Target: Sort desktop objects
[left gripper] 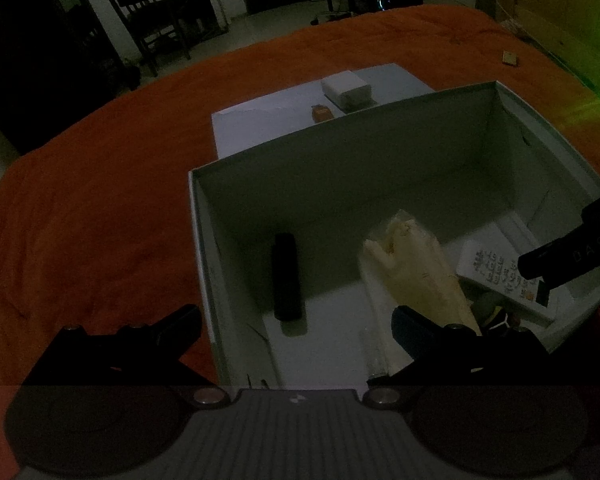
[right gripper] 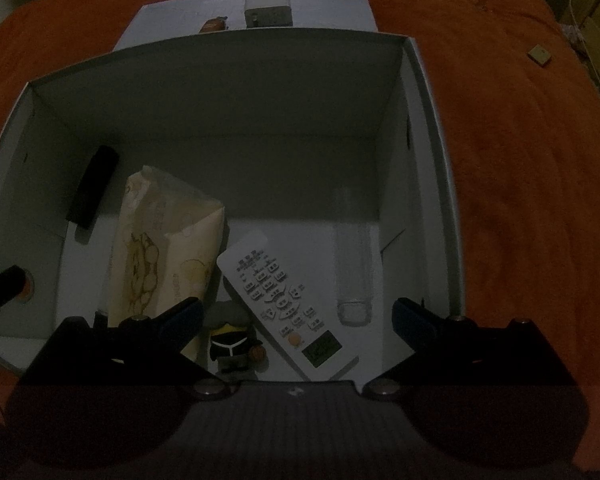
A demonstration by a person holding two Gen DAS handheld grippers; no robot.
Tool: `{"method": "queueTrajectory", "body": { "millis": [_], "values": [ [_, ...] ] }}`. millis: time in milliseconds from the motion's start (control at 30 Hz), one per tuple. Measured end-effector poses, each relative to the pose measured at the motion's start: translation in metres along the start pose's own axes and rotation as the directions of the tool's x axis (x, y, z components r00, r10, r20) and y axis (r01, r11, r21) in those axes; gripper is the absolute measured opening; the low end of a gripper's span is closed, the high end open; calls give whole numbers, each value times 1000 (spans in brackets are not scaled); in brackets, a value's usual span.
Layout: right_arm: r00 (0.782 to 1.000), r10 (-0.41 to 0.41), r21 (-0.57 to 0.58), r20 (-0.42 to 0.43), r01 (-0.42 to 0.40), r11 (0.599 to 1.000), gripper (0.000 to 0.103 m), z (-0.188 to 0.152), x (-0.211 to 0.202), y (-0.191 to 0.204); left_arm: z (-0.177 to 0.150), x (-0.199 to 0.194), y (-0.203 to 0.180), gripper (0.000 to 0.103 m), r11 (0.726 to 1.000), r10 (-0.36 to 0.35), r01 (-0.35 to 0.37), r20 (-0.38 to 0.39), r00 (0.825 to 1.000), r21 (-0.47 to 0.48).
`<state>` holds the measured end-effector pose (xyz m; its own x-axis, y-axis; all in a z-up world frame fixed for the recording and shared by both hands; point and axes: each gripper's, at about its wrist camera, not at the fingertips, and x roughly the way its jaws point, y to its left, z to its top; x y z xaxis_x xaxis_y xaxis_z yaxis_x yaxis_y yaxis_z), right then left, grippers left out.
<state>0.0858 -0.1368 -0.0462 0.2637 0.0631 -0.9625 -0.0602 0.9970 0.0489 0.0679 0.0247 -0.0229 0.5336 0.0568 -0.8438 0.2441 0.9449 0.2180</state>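
Remote in box, btwn open right tongs.

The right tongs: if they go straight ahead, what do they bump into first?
Probably the white remote control lying on the floor of the box. The open right tongs point down right over it, though depth is hard to judge in this dim view.

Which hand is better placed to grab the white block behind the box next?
Probably left. The left tongs, open and empty, sit at the box's left rim. The block lies ahead on the sheet. The right tongs hang over the remote.
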Motion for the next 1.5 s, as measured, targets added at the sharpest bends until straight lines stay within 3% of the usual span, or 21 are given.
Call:
{"method": "queueTrajectory", "body": {
  "millis": [1500],
  "values": [
    [1000,9,-16,6,-9,1000,103,0,-2,-1,2,-1,3,103,1000,-22,22,15,1000,-13]
  ]
}}
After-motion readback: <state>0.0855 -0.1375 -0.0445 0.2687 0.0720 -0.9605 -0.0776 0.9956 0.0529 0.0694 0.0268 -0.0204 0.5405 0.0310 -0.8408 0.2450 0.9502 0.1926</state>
